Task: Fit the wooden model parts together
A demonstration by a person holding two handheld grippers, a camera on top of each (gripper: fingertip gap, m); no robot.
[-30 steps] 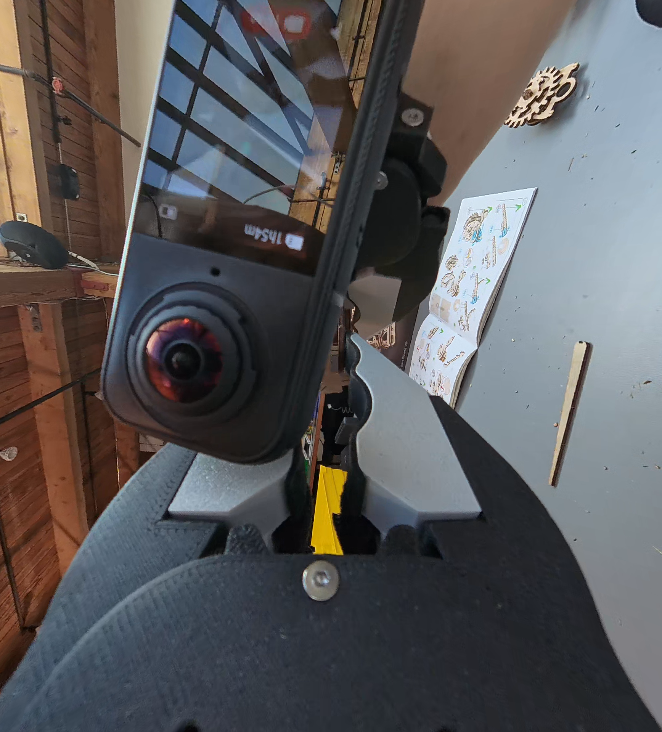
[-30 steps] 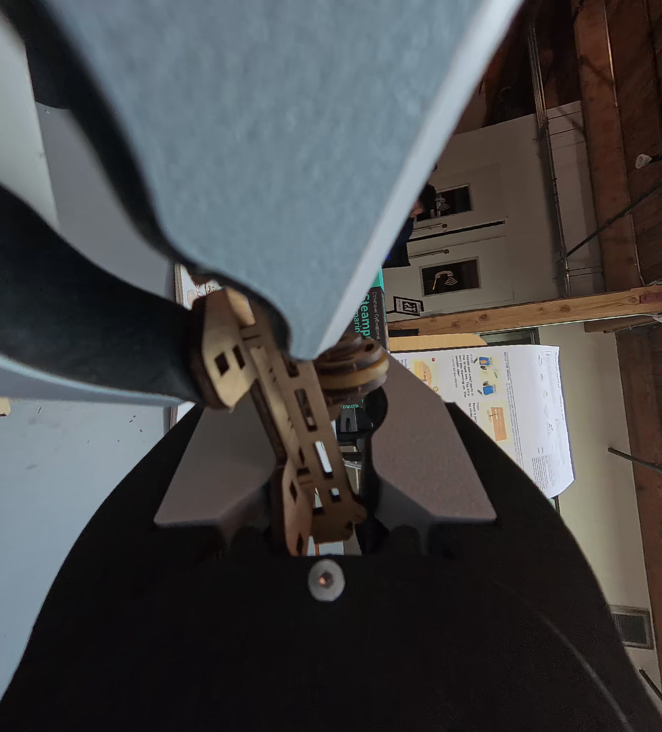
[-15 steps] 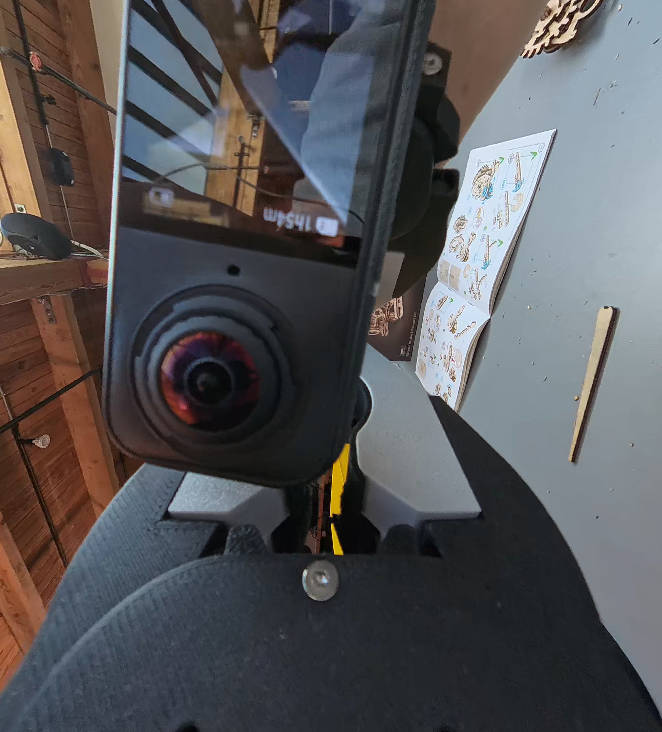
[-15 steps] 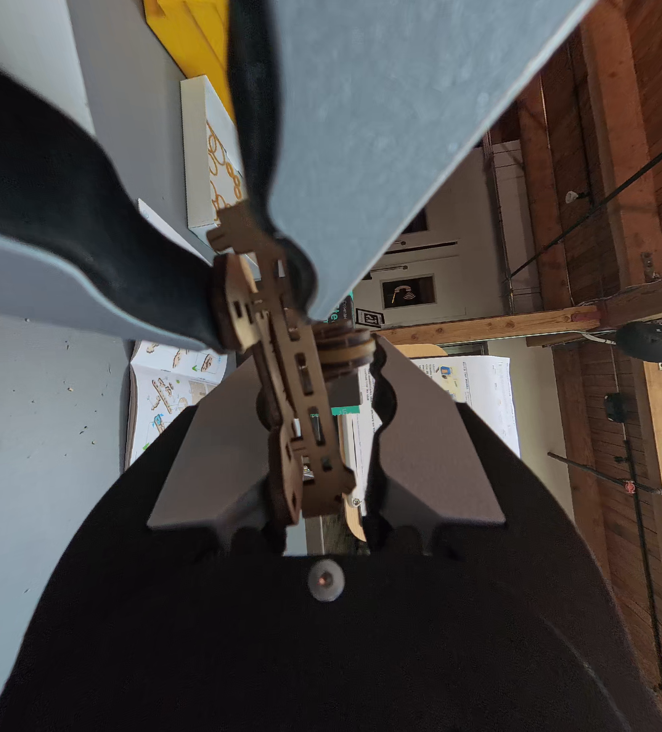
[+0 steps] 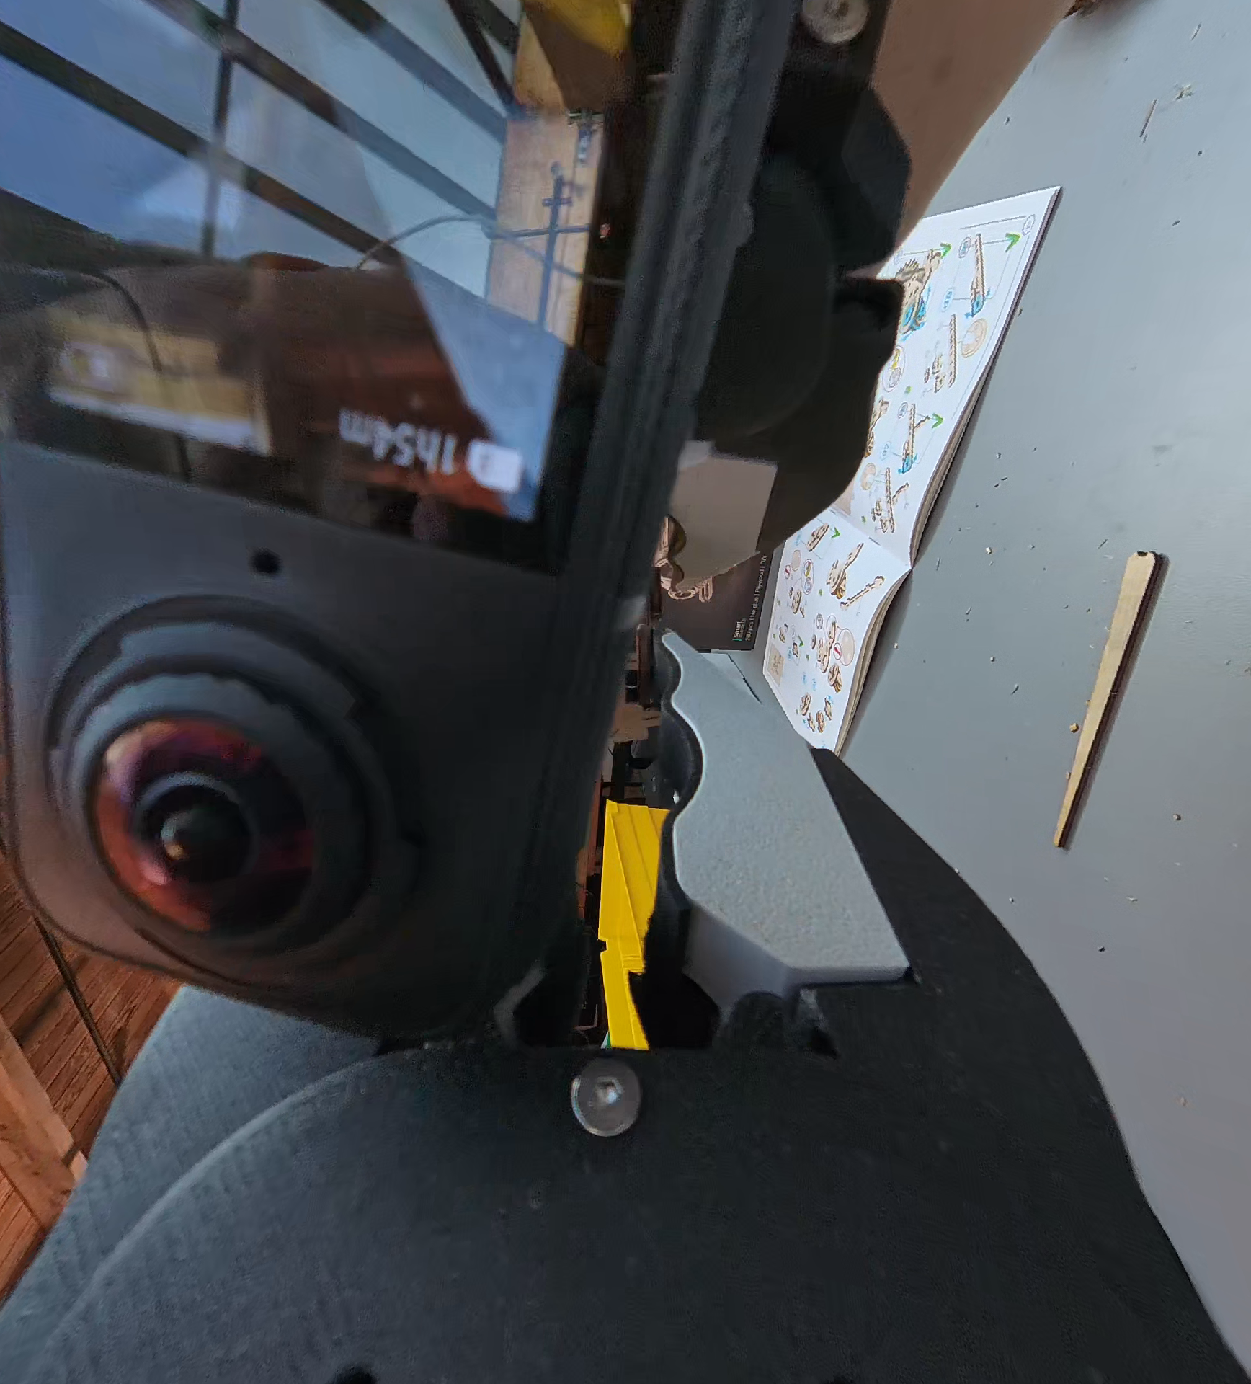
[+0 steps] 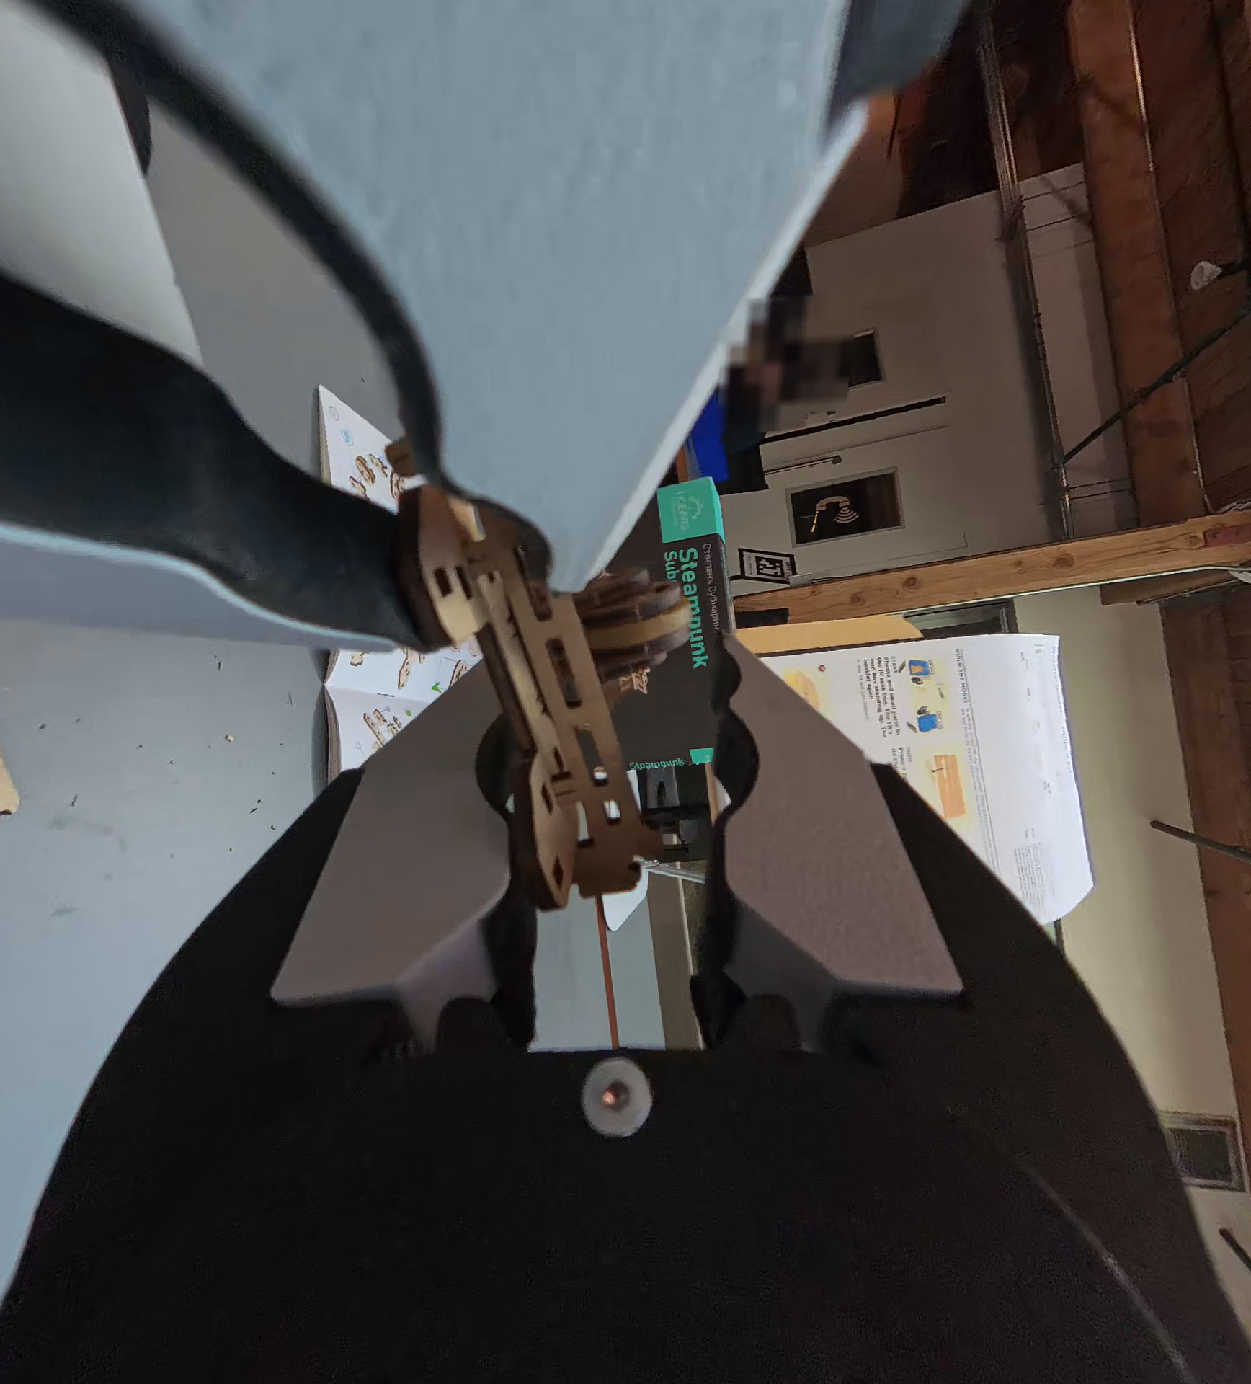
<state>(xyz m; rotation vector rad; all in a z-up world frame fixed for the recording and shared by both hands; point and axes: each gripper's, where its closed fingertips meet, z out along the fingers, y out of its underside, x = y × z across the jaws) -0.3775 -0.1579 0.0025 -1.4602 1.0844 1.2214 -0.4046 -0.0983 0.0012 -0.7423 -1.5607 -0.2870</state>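
The grey table fills the 3 o'clock side of the left wrist view and the 9 o'clock side of the right wrist view. It has little wood crumbs on it.

In the left wrist view, a big black camera sits very close and hides most of the 9 o'clock side. It is the camera on the other tool. The left gripper is mostly hidden behind it. Only one grey finger shows, so I cannot tell from this view how wide it is.

In the right wrist view, the left gripper comes in from 12 o'clock. Its two grey fingers pinch the top end of the wooden model part. The part is a long flat brown piece with small square holes. It has round wooden discs on its 3 o'clock side. It hangs down between the fingers of the right gripper. Those fingers are spread apart. The part is close by the left-side finger, and I cannot tell if they touch.

An open paper booklet with pictures lies on the table at 1 o'clock in the left wrist view. A dark box stands beyond the booklet. A thin wooden stick lies on the table at 3 o'clock.
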